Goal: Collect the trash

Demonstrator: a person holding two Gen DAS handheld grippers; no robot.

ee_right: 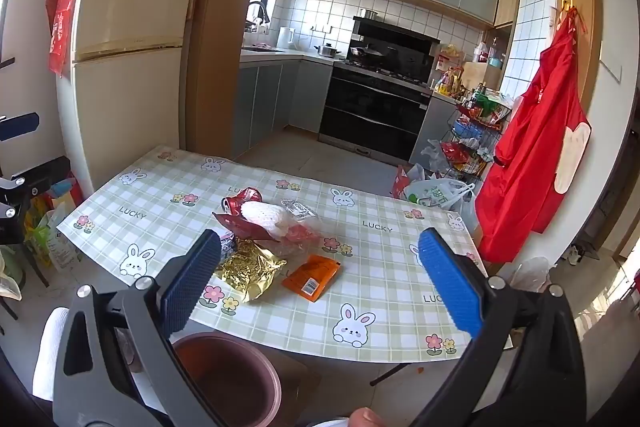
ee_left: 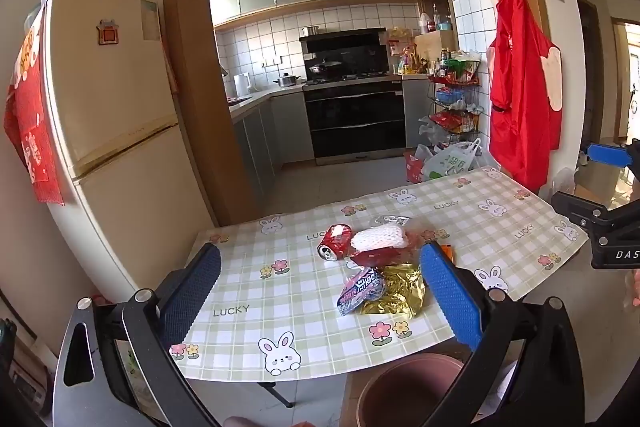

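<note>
Left gripper [ee_left: 320,287]: jaws spread wide, holding nothing, hovering over the near edge of the tabletop [ee_left: 248,291].
Right gripper [ee_right: 320,277]: jaws wide apart, nothing between them, above the tabletop's near edge.
Trash pile: centre of both frames on the tabletop; crushed red can [ee_left: 334,241], white foam net [ee_left: 380,239], gold foil wrapper [ee_right: 250,267] and a blue-red snack wrapper [ee_left: 360,289] clustered and touching.
Orange packet [ee_right: 312,277]: just right of the gold foil wrapper.
Bin [ee_right: 228,375]: brown, bottom of frame, below the tabletop edge.
</note>
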